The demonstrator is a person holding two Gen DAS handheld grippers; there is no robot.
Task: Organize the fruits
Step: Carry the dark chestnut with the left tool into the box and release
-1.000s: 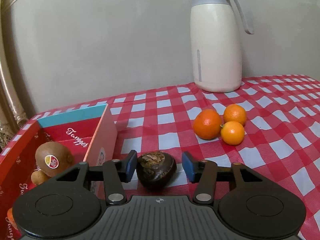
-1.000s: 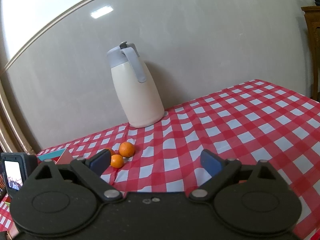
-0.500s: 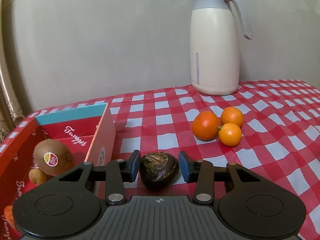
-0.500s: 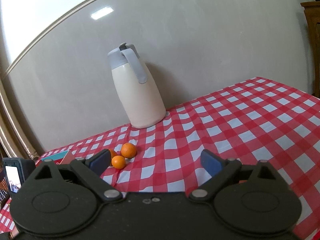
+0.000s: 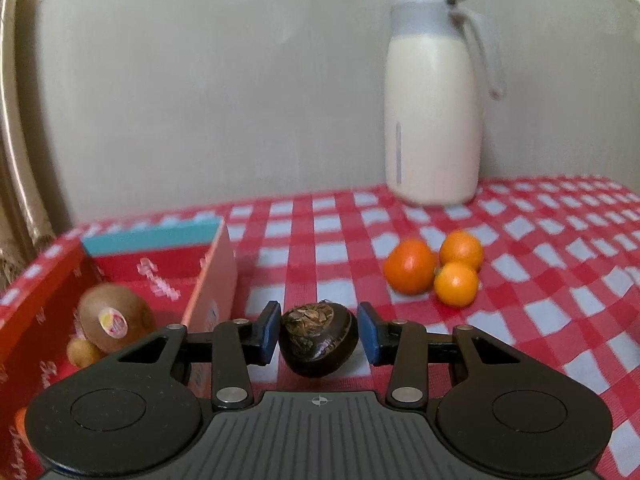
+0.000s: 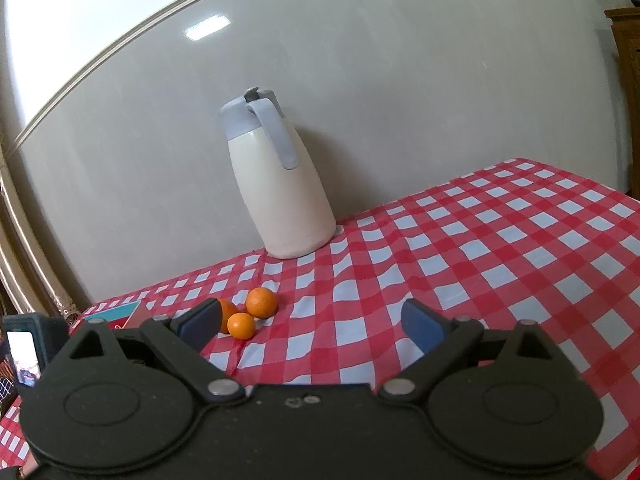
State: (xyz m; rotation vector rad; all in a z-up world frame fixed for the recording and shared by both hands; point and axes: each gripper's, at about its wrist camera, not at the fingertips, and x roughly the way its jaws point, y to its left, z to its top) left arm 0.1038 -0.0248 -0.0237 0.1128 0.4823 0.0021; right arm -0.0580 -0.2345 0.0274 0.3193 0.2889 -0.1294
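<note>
A dark brown round fruit point(image 5: 318, 336) with a flaky top sits between the blue pads of my left gripper point(image 5: 318, 330), which is shut on it just above the red checked cloth. To its left stands a red box point(image 5: 160, 236) holding a kiwi point(image 5: 114, 318) with a sticker and a smaller brown fruit point(image 5: 82, 352). Three oranges point(image 5: 410, 266) lie together on the cloth beyond and to the right. In the right wrist view my right gripper point(image 6: 312, 326) stands open over the cloth, nothing between its fingers, with the oranges point(image 6: 262, 302) ahead on its left.
A cream jug point(image 5: 432, 120) with a grey lid and handle stands against the wall behind the oranges. The checked tablecloth point(image 6: 500, 248) stretches away to the right. The box's teal corner point(image 6: 116, 314) and the left gripper's camera screen point(image 6: 28, 354) show at the right view's left edge.
My left gripper's jaws have narrowed onto the dark fruit until both pads touch it. The right gripper has stayed as it was.
</note>
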